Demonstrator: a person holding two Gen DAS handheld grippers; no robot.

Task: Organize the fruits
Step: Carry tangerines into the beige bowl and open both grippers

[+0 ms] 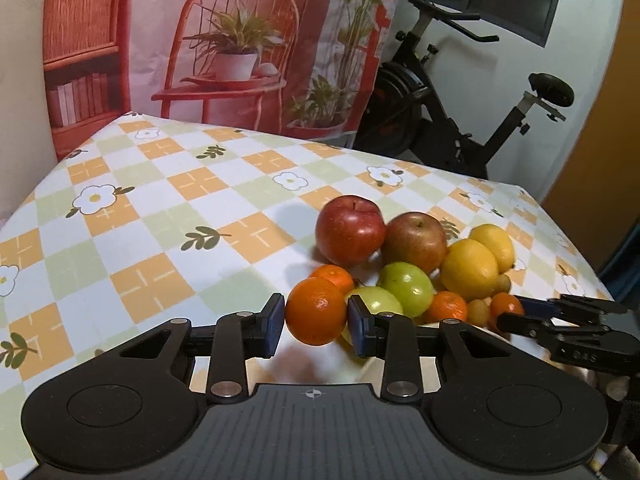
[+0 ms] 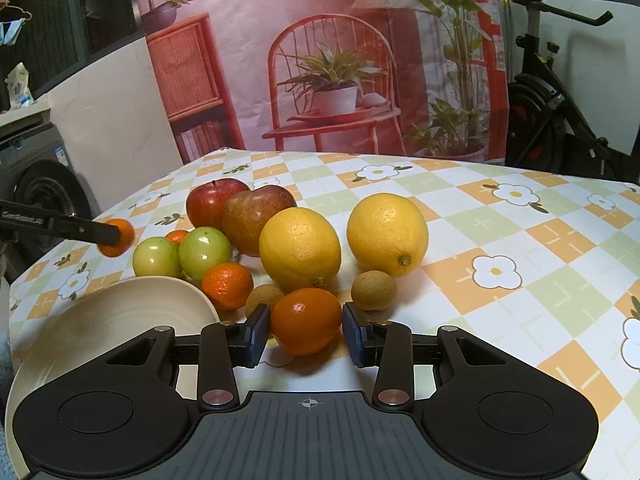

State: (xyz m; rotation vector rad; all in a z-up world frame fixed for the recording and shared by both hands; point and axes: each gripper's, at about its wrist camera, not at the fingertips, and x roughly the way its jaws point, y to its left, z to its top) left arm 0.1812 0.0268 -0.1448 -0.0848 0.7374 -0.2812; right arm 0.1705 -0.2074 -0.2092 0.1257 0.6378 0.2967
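Fruit lies in a cluster on the checked tablecloth: two red apples (image 1: pixel 350 230), two lemons (image 2: pixel 300 248), two green fruits (image 2: pixel 204 251), small mandarins and small brown fruits (image 2: pixel 374 290). My left gripper (image 1: pixel 316 320) is shut on a mandarin (image 1: pixel 316 311) held just above the cloth; it also shows in the right wrist view (image 2: pixel 118 236). My right gripper (image 2: pixel 306 330) has its pads on either side of another mandarin (image 2: pixel 306 320), close to it with small gaps showing. The right gripper also shows in the left wrist view (image 1: pixel 516 314).
A cream plate (image 2: pixel 112 320) sits at the near left of the fruit. A printed backdrop (image 2: pixel 340 60) hangs behind the table. An exercise bike (image 1: pixel 460 100) stands past the far right edge, and a washing machine (image 2: pixel 36 184) stands on the left.
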